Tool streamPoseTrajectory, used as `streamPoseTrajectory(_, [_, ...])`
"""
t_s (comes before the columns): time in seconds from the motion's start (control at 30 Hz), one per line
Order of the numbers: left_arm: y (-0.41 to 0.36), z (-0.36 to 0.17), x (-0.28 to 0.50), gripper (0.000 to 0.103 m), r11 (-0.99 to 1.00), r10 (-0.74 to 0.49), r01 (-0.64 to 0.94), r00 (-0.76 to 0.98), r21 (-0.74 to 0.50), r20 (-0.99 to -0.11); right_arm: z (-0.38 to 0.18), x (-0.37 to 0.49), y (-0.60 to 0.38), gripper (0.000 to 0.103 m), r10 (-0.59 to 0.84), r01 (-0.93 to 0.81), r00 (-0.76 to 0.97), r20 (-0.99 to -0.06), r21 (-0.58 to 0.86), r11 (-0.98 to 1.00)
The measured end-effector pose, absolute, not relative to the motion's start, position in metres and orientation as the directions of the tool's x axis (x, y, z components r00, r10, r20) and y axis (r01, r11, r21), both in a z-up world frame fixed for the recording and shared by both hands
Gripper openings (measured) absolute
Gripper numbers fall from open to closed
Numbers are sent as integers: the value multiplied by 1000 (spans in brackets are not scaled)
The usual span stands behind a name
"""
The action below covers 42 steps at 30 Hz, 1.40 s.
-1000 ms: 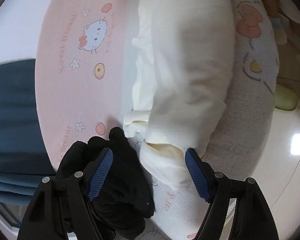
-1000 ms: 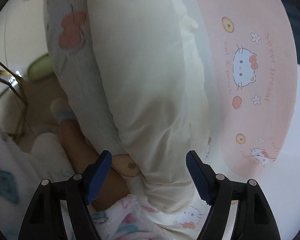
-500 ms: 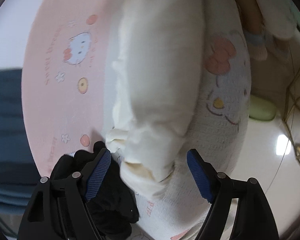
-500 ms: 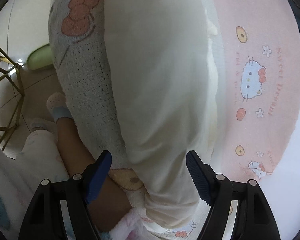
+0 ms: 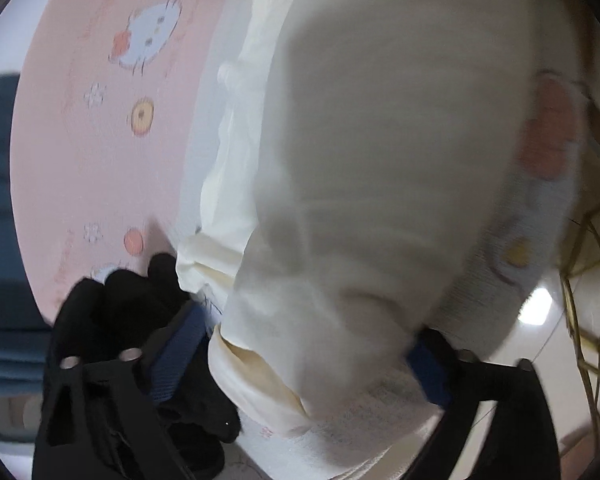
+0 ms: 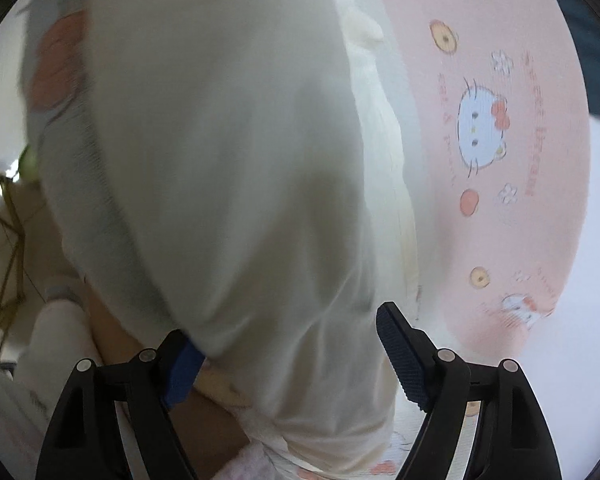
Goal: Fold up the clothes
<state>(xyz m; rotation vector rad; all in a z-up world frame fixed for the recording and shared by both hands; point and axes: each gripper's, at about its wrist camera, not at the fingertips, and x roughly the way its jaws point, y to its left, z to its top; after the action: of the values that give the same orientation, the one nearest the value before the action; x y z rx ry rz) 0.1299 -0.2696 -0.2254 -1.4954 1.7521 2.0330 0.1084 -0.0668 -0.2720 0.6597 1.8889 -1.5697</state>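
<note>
Cream garment [image 5: 380, 168] lying folded on the pink sheet [image 5: 100, 140] — both grippers spread over it.
Left gripper [image 5: 304, 352]: jaws just widened, straddling a cuffed end beside a black cloth [image 5: 112, 312]. Right gripper [image 6: 288, 356]: jaws just widened — garment [image 6: 220, 168] between them, unpinched; pink sheet [image 6: 520, 160] at right.

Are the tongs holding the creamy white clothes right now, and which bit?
No. Both the left tongs and right tongs have just been opening around the end of the cream garment, not pinching it.
</note>
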Motion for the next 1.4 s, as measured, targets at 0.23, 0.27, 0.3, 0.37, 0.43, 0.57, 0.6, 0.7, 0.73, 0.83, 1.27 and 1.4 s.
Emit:
streamPoseTrajectory(0.23, [-255, -259, 170, 103, 2, -468, -591, -714, 807, -521, -275, 114, -72, 92, -44, 625, -756, -653, -740, 250])
streamPoseTrajectory(0.27, [-252, -266, 181, 103, 106, -437, -568, -764, 816, -474, -276, 116, -73, 92, -51, 613, -762, -645, -745, 264])
streamPoseTrajectory(0.3, [-247, -277, 191, 103, 212, -427, -524, -809, 825, -404, -276, 118, -73, 91, -59, 600, -769, -637, -750, 278])
streamPoseTrajectory(0.37, [-244, -287, 199, 103, 272, -432, -461, -843, 845, -321, -275, 119, -74, 86, -69, 599, -765, -640, -746, 290])
streamPoseTrajectory(0.43, [-242, -292, 205, 103, 281, -438, -399, -863, 873, -254, -271, 119, -72, 73, -75, 626, -740, -668, -726, 285])
streamPoseTrajectory(0.57, [-246, -280, 205, 94, 175, -457, -458, -822, 872, -340, -265, 119, -68, 64, -89, 657, -710, -699, -702, 274])
streamPoseTrajectory(0.6, [-248, -275, 201, 89, 136, -461, -490, -801, 861, -382, -264, 117, -69, 63, -87, 663, -705, -704, -697, 273])
streamPoseTrajectory(0.7, [-253, -259, 190, 83, 13, -463, -584, -723, 811, -513, -255, 109, -74, 57, -85, 706, -671, -736, -670, 230])
streamPoseTrajectory(0.73, [-254, -254, 187, 82, -28, -460, -613, -694, 790, -554, -251, 105, -76, 56, -86, 723, -657, -749, -658, 208])
streamPoseTrajectory(0.83, [-264, -237, 168, 80, -203, -443, -693, -565, 691, -696, -236, 93, -82, 45, -90, 770, -616, -783, -622, 140])
streamPoseTrajectory(1.27, [-315, -204, 91, 74, -735, -213, -656, -15, 171, -977, -186, -11, -121, 43, 36, 984, -131, -991, -135, -116])
streamPoseTrajectory(1.4, [-332, -196, 71, 73, -818, -114, -574, 94, 39, -989, -179, -55, -136, 43, 54, 969, 53, -997, 39, -244])
